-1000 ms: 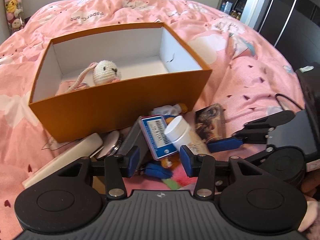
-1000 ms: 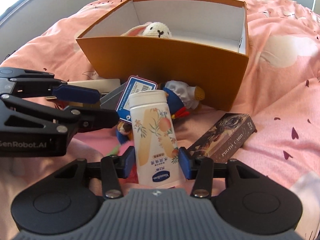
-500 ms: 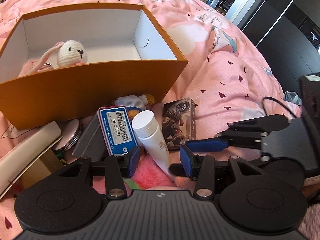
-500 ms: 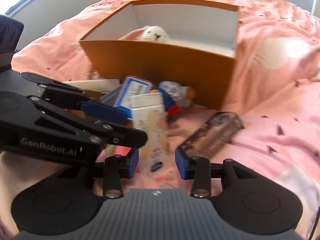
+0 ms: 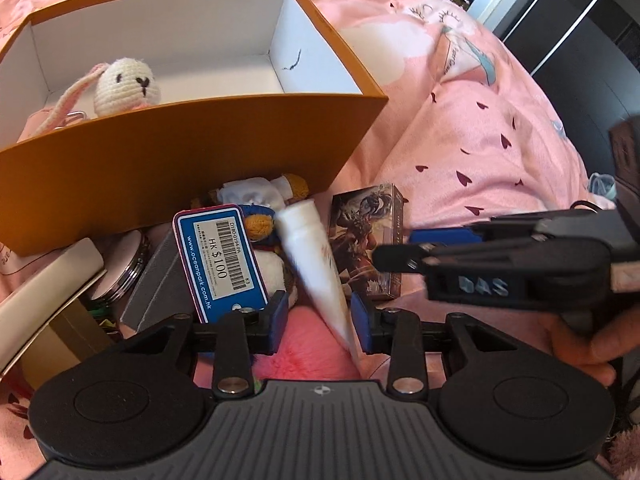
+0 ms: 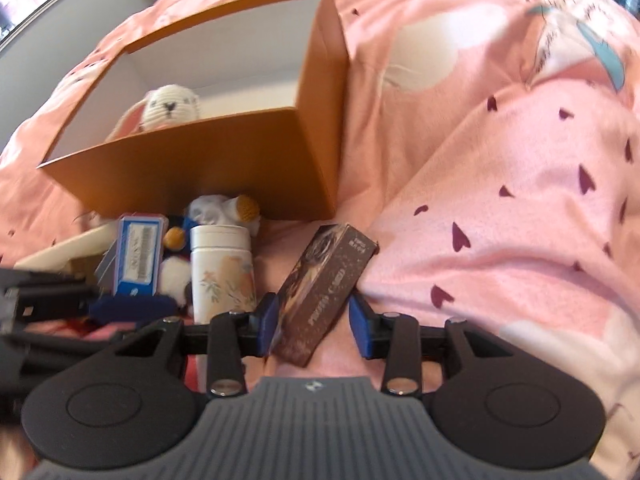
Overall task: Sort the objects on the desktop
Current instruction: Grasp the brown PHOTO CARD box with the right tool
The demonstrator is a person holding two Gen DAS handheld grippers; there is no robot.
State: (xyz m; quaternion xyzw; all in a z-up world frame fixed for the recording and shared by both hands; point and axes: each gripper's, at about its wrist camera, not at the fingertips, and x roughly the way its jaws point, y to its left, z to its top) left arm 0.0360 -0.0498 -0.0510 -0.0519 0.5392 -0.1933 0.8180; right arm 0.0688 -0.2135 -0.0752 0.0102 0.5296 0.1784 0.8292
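Note:
An orange box (image 5: 168,168) with a white inside stands on the pink bedding and holds a crocheted rabbit (image 5: 126,86). It also shows in the right wrist view (image 6: 192,160). In front of it lie a blue card (image 5: 220,258), a white tube (image 5: 316,276), a plush toy (image 5: 260,196) and a brown photo card box (image 5: 368,240). My left gripper (image 5: 320,320) is open, with the tube's flat end between its fingers. My right gripper (image 6: 314,326) is open around the near end of the photo card box (image 6: 324,284).
A round pink tin (image 5: 120,268), a grey box (image 5: 160,276) and a cream case (image 5: 44,296) lie at the left of the pile. A pink furry item (image 5: 304,356) lies under my left gripper. Pink bedding (image 6: 500,200) rises in folds on the right.
My right gripper has let go of the white tube and moved right to the photo card box. The tube now lies in the pile, between my left gripper's fingers.

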